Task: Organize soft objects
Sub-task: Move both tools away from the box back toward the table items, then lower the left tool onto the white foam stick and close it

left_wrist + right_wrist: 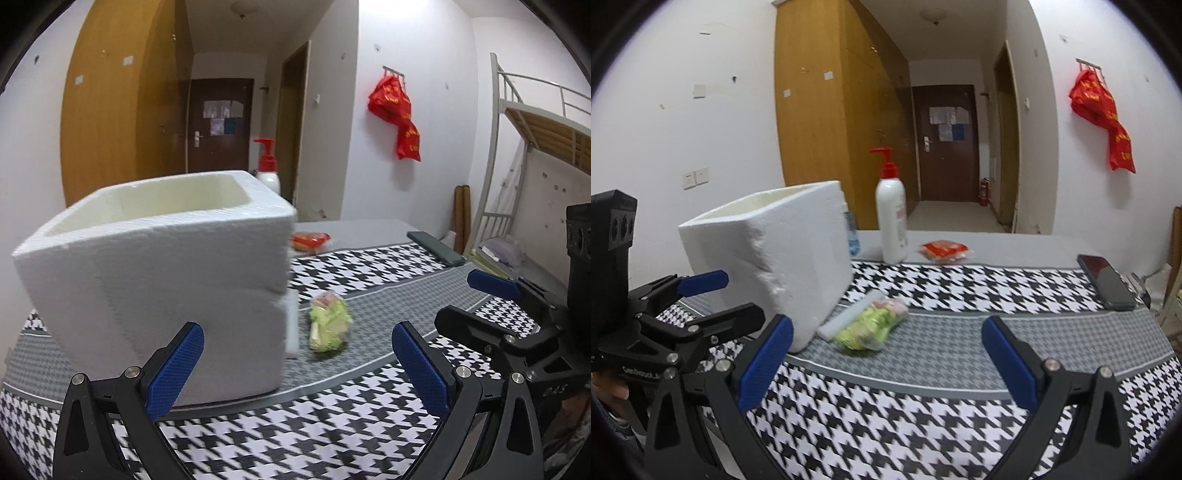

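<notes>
A green soft packet (pixel 328 325) lies on the houndstooth cloth just right of a white foam box (pixel 155 280). In the right wrist view the green packet (pixel 871 326) rests against a white foam strip (pixel 849 314) at the foot of the foam box (pixel 768 258). A red soft packet (pixel 308 240) (pixel 943 251) lies farther back. My left gripper (pixel 303 369) is open and holds nothing, close in front of the box. My right gripper (pixel 886 365) is open too, short of the green packet. Each gripper shows in the other's view: right gripper (pixel 454 299), left gripper (pixel 744 295).
A white pump bottle (pixel 892 218) with a red top stands behind the box. A dark phone (pixel 1106 282) lies near the table's right edge. The patterned cloth (pixel 923 424) covers the table. A bunk bed frame (pixel 517 147) stands to the right.
</notes>
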The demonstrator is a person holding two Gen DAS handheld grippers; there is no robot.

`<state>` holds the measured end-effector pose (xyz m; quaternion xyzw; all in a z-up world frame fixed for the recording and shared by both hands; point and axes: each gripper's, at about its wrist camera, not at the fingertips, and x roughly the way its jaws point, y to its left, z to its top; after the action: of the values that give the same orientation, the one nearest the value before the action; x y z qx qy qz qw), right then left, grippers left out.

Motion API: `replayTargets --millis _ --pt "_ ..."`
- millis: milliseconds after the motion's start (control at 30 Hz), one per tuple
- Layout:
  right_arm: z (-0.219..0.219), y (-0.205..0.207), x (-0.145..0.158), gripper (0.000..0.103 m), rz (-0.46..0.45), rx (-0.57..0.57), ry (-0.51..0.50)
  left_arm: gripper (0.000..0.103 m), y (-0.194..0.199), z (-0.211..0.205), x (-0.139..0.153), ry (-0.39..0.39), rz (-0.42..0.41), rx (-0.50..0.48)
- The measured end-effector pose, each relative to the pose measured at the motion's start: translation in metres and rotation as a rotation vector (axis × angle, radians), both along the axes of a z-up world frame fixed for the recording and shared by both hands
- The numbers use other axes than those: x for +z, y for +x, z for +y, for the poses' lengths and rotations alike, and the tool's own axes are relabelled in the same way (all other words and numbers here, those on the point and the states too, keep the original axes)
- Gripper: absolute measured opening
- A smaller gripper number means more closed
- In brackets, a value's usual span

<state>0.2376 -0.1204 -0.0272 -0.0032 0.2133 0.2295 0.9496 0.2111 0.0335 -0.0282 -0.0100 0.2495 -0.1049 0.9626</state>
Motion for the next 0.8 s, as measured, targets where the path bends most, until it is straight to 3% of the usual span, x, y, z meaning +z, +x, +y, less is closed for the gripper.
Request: replayTargets --millis 167,433,800 --pt "-0.022 0.002 -0.006 0.103 0.021 -0.047 0.007 0.102 0.008 -0.021 -0.005 -0.023 0.027 -0.084" --pt "-0.049 0.007 -0.012 0.103 0.056 -0.095 0.0 0.102 0.023 -0.045 -0.011 -0.013 0.075 -0.112" --pt "-0.049 0.021 -0.012 0.103 0.095 -0.059 -0.005 0.102 0.049 -0.038 -0.014 0.019 0.097 -0.023"
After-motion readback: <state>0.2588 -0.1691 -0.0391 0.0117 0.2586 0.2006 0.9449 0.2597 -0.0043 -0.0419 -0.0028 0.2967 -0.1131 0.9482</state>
